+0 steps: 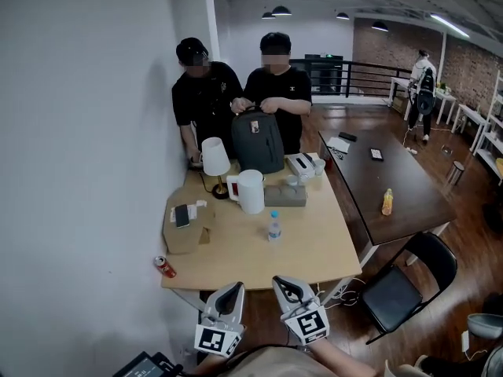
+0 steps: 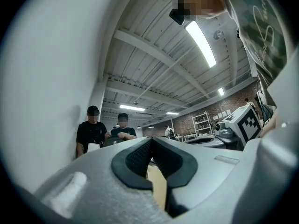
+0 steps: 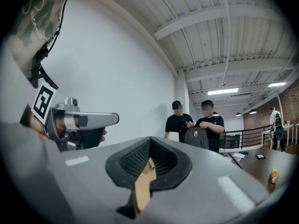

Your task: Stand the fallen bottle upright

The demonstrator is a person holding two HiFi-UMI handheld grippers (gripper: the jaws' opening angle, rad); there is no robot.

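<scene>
A small clear water bottle [image 1: 273,228] stands upright near the middle of the light wooden table [image 1: 314,250]. A red can [image 1: 164,267] lies on its side at the table's front left corner. Both grippers hover below the table's near edge, apart from either object. My left gripper [image 1: 233,290] [image 2: 151,142] is shut with nothing between its pads. My right gripper [image 1: 284,281] [image 3: 150,142] is also shut and empty, and the left gripper shows at the left of its view. Neither gripper view shows the bottle or the can.
A white kettle [image 1: 251,191], a lamp [image 1: 214,157], a tissue box [image 1: 285,195] and a cardboard box [image 1: 187,228] sit on the table. Two people hold a grey backpack [image 1: 257,141] at its far end. A dark table [image 1: 393,181] with an orange bottle [image 1: 387,202] and a black chair [image 1: 409,277] are on the right.
</scene>
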